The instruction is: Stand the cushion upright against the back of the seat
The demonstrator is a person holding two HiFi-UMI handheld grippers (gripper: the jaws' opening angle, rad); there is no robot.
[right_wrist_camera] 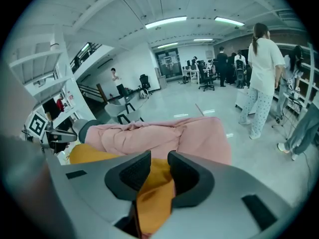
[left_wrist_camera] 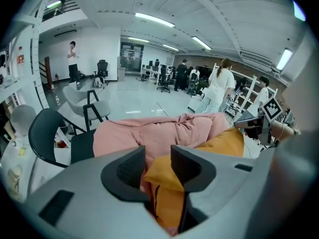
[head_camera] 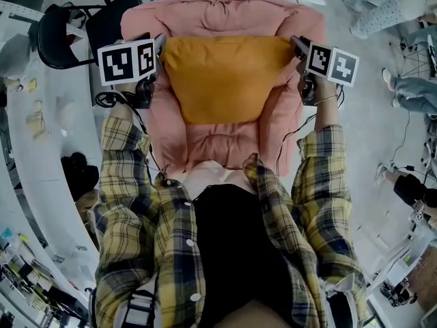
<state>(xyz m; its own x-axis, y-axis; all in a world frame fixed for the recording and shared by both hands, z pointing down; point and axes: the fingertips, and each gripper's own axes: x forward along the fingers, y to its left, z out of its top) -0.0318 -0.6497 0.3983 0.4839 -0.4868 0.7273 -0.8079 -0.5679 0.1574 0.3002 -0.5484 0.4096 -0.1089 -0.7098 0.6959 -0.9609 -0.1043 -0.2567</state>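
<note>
though the torso [head_camera: 232, 251] hides the seat's [head_camera: 205, 145] front, left gripper [left_wrist_camera: 158, 158] and right gripper [right_wrist_camera: 159, 166] fingers [right_wrist_camera: 185, 176] gape round cushion [head_camera: 222, 77] corners.

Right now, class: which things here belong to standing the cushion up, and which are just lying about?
Job in hand: orange cushion, pink padded seat, left gripper, right gripper.
Lying about: black chair, curved white table.

Pink padded seat [head_camera: 218, 149] stands on pale glossy floor [head_camera: 372, 135]. Orange cushion [head_camera: 222, 77] lies on seat, top edge against backrest.
</note>
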